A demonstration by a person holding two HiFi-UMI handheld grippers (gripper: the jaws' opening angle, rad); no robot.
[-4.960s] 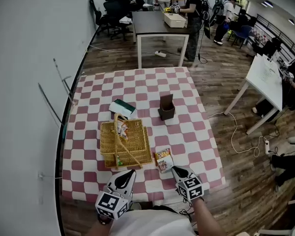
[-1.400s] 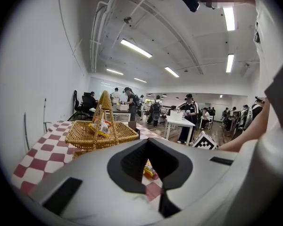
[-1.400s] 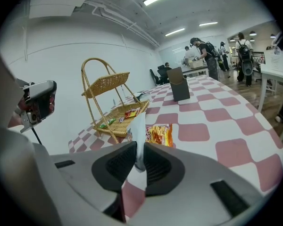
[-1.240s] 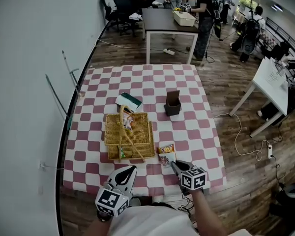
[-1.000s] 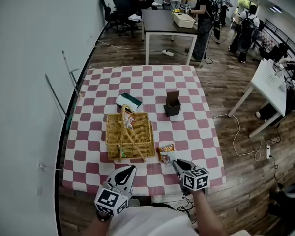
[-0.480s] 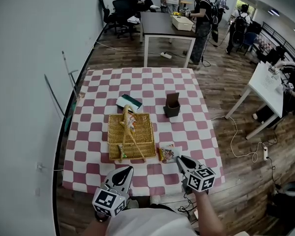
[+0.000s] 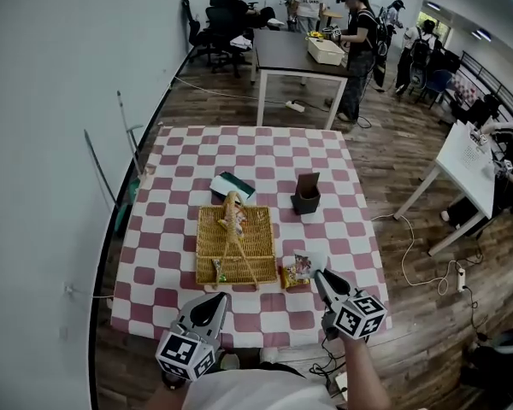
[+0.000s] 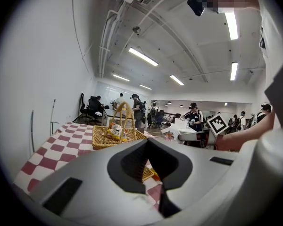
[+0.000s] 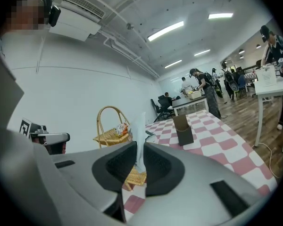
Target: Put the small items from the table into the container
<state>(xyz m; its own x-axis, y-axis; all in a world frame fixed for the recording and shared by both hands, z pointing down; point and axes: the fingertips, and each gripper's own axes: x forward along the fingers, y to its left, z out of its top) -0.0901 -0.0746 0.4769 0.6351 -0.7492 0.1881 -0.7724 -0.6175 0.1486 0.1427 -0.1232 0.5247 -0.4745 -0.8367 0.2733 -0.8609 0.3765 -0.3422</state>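
Observation:
A wicker basket [image 7: 235, 244] with a hoop handle stands on the checked table [image 7: 167, 229], with a couple of small packets in it. Just right of it a colourful snack packet [image 7: 297, 269] hangs tilted above the cloth, and my right gripper [image 7: 320, 278] is shut on its near edge. In the right gripper view the thin packet [image 9: 140, 135] stands upright between the pads of the right gripper [image 9: 140, 166], with the basket [image 9: 114, 134] beyond. My left gripper [image 7: 215, 304] hovers at the table's front edge, shut and empty; in its own view the left gripper [image 8: 148, 144] faces the basket [image 8: 114, 134].
A dark brown open box [image 7: 308, 193] stands right of centre on the table. A green and white flat pack [image 7: 233, 184] lies behind the basket. Further back are a dark desk [image 7: 299, 54], office chairs and several people. A white table [image 7: 470, 156] stands to the right.
The right gripper has risen with the snack packet, lifting it off the cloth beside the basket. The left gripper has drifted slightly. The head view has shifted.

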